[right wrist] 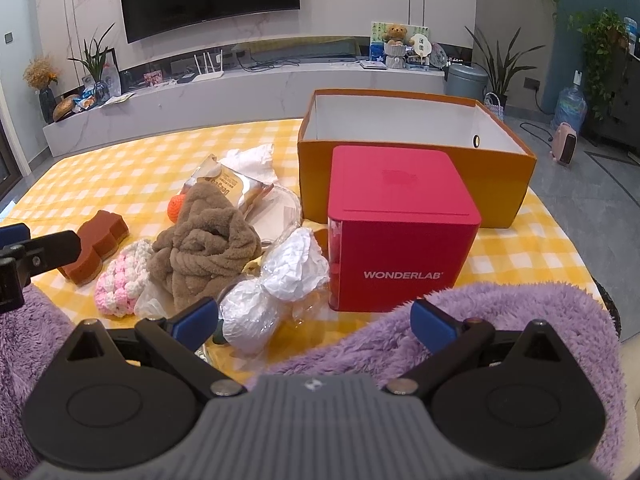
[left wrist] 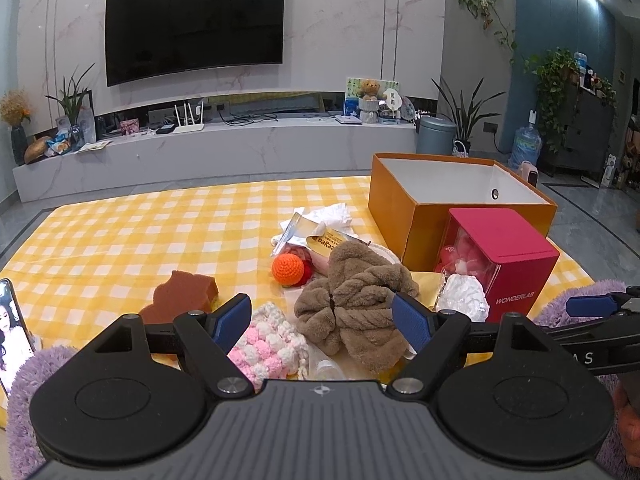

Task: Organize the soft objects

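On a yellow checked cloth [left wrist: 120,240], soft things are lying heaped together: a brown plush towel [left wrist: 352,300], a pink and white crocheted piece [left wrist: 268,340], an orange knitted ball [left wrist: 287,269], a brown sponge [left wrist: 180,300] and white stuffing in clear wrap [right wrist: 280,280]. An open orange box [right wrist: 416,160] is standing empty just behind them, probably waiting to receive them, with a red cube box [right wrist: 400,228] in front of it. The left gripper [left wrist: 322,320] is hovering with its jaws spread wide, the towel showing between them, gripping nothing. The right gripper [right wrist: 314,320] is likewise gaping wide and holding nothing, above purple fleece [right wrist: 500,320].
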The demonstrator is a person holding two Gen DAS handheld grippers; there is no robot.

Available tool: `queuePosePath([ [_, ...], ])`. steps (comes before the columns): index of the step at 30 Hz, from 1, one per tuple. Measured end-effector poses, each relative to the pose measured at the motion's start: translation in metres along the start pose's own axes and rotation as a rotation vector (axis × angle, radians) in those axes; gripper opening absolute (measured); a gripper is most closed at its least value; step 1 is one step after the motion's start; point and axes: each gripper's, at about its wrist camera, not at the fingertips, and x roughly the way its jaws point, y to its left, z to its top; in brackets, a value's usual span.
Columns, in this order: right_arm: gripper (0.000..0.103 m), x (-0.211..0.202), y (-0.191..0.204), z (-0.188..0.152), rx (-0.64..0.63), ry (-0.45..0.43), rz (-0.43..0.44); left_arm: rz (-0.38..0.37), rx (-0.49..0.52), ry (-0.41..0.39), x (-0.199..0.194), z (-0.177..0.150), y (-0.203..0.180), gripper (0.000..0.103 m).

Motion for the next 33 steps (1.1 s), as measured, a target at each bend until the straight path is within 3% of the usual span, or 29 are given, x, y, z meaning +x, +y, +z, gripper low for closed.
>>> queuePosePath([
  [24, 0.1, 0.006, 0.011, 0.001, -0.039, 0.014, 0.033, -0.005, -0.017, 0.048, 0.012, -0.005, 0.009, 0.094],
  [33, 0.079, 0.033, 0.036, 0.002, -0.123, 0.068, 0.11, -0.069, -0.054, 0.153, 0.035, -0.012, 0.027, 0.075],
])
